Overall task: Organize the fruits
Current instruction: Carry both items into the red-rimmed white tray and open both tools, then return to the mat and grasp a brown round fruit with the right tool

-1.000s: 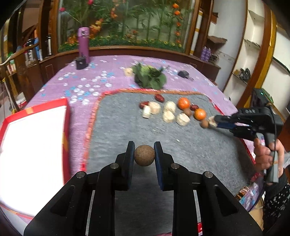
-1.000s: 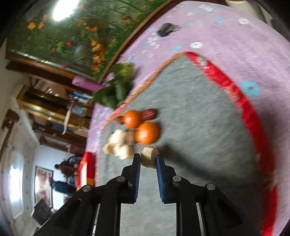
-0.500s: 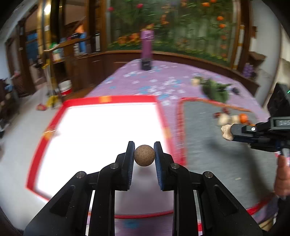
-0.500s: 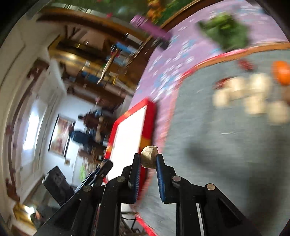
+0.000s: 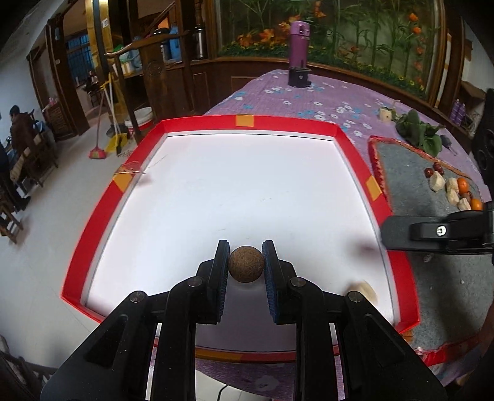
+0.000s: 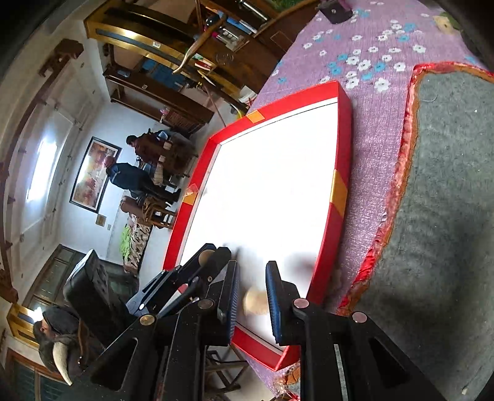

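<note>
Ball [image 5: 246, 266] sat clenched across its middle in your left gripper [image 5: 246, 254]; it looked light, hard and prone to roll. Your right gripper [image 6: 252, 270] was closed, with the pale chunk [image 6: 254, 303] blurred below it, apparently loose.

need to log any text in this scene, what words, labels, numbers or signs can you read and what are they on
No text here can be read.
White sticker on the gold pillar: too small to read.
White tag on the gold beam: too small to read.
Orange patches on the red tray rim: blank, no print.
Purple bottle: no legible label.
</note>
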### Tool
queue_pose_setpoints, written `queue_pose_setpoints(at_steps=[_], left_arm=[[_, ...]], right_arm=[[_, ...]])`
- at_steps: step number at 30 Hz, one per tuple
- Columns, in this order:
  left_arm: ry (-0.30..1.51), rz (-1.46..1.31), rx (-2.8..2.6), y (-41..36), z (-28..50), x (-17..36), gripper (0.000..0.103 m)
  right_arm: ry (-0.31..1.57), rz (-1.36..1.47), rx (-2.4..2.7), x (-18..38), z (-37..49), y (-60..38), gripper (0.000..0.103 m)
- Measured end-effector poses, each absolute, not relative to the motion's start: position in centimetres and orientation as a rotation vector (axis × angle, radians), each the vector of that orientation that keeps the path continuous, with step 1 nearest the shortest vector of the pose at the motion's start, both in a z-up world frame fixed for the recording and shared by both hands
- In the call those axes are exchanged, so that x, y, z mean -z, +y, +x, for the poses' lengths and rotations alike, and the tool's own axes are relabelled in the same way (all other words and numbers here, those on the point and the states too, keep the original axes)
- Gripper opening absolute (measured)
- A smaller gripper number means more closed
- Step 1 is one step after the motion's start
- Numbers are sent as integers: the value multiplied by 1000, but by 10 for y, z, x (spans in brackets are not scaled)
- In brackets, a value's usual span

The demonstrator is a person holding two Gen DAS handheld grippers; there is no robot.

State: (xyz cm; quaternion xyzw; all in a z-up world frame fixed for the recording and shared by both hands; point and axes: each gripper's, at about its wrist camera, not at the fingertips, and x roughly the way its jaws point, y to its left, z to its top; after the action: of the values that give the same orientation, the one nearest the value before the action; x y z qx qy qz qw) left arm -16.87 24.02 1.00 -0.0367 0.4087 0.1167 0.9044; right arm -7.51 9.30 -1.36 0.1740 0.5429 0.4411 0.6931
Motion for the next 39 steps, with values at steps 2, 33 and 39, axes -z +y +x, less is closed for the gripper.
queue_pose_setpoints(at_steps=[2, 33, 39], left_arm=[[832, -74, -252, 241, -170, -14, 31], [707, 212, -204, 83, -145, -72, 65], [717, 253, -170, 59, -136, -69, 65]], right_arm=[[1174, 406, -971, 11, -74, 90, 17], [788, 428, -580, -25, -91, -153, 32], [780, 492, -509, -17, -91, -203, 32]])
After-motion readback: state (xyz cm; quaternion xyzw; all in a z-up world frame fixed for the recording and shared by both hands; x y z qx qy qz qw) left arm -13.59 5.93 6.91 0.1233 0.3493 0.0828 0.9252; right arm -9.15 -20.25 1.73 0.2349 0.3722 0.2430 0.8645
